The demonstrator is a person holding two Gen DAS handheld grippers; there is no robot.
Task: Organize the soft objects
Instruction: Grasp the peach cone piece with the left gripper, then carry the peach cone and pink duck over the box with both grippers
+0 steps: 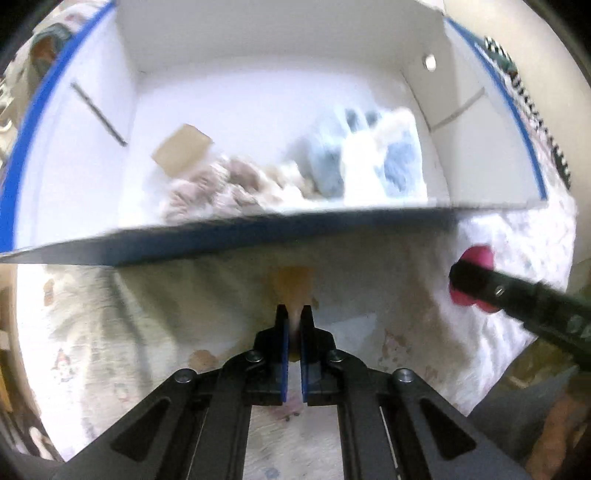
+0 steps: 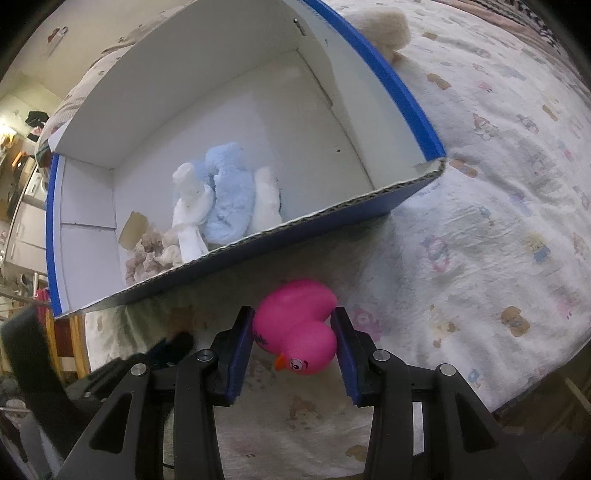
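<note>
A blue cardboard box [image 1: 258,242], white inside, lies on the printed bedsheet [image 1: 388,295]. In it are a blue and white plush [image 2: 229,195], a beige plush [image 2: 147,254] and a tan card [image 1: 183,149]. My left gripper [image 1: 294,308] points down in front of the box's near wall, shut on a small tan soft thing [image 1: 291,282] that is blurred. My right gripper [image 2: 292,312] is shut on a pink rubber duck [image 2: 295,328], pads against both its sides, just above the sheet near the box's front wall. The duck [image 1: 478,256] also shows at the right of the left wrist view.
A cream plush [image 2: 388,26] lies on the bedsheet [image 2: 480,221] beyond the box's far right wall [image 2: 402,99]. The bed's edge runs along the lower right of the right wrist view. Furniture and clutter stand off the bed at the left.
</note>
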